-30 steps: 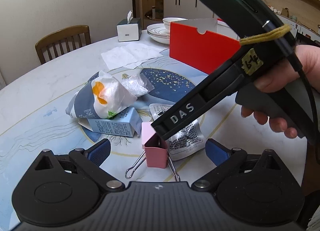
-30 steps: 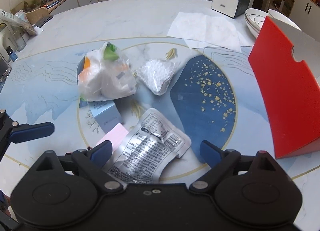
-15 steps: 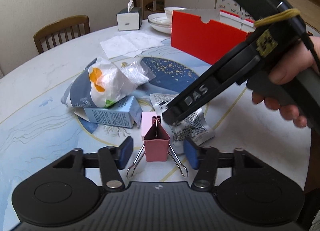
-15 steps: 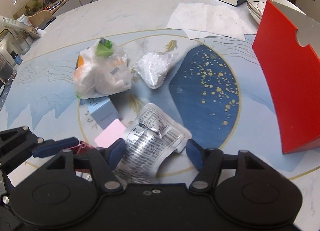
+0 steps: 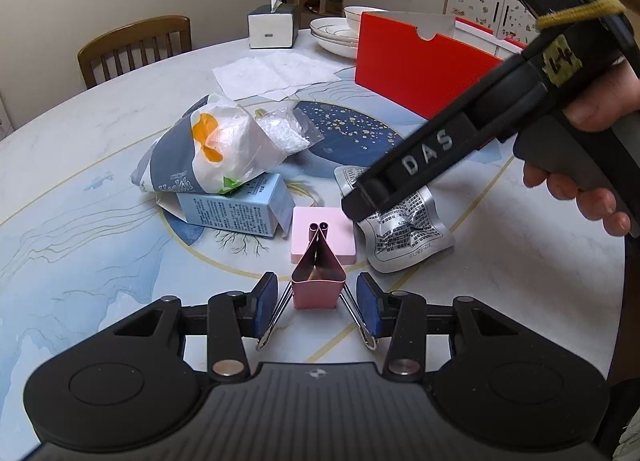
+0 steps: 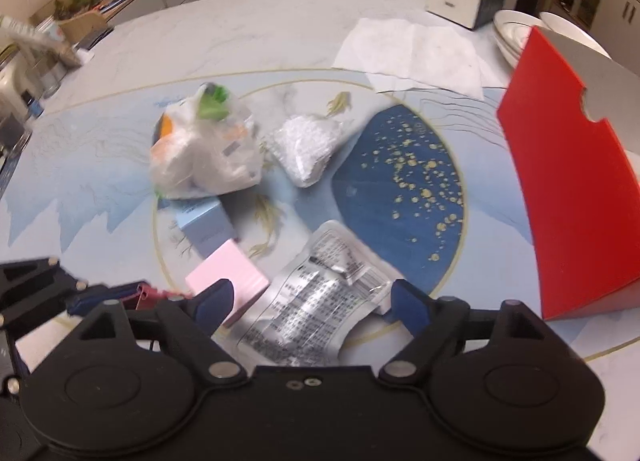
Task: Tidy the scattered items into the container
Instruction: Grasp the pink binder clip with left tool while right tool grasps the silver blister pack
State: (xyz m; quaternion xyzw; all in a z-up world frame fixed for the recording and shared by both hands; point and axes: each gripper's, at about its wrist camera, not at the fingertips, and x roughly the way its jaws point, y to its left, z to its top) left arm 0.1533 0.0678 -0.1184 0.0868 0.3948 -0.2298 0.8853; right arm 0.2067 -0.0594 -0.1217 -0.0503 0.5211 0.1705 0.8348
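Observation:
My left gripper [image 5: 317, 303] straddles a pink binder clip [image 5: 318, 281] on the table, its blue pads touching the clip's wire handles. Behind the clip lie a pink block [image 5: 323, 235], a light blue carton [image 5: 236, 209], a white plastic bag [image 5: 224, 149] and a clear bag of white bits [image 5: 286, 131]. My right gripper [image 6: 310, 303] is open over a silver foil pouch [image 6: 316, 297], which lies between its fingers; it also shows in the left wrist view [image 5: 404, 229]. The red container [image 6: 576, 197] stands at the right.
White napkins [image 6: 416, 53], a tissue box [image 6: 464, 1] and stacked white plates [image 5: 336, 31] sit at the far side of the round table. A wooden chair [image 5: 136, 47] stands behind it. Cabinets line the walls.
My left gripper has narrowed around the binder clip, from wide open to touching its handles. My right gripper narrowed, then opened wider again over the foil pouch, which looks slightly crumpled.

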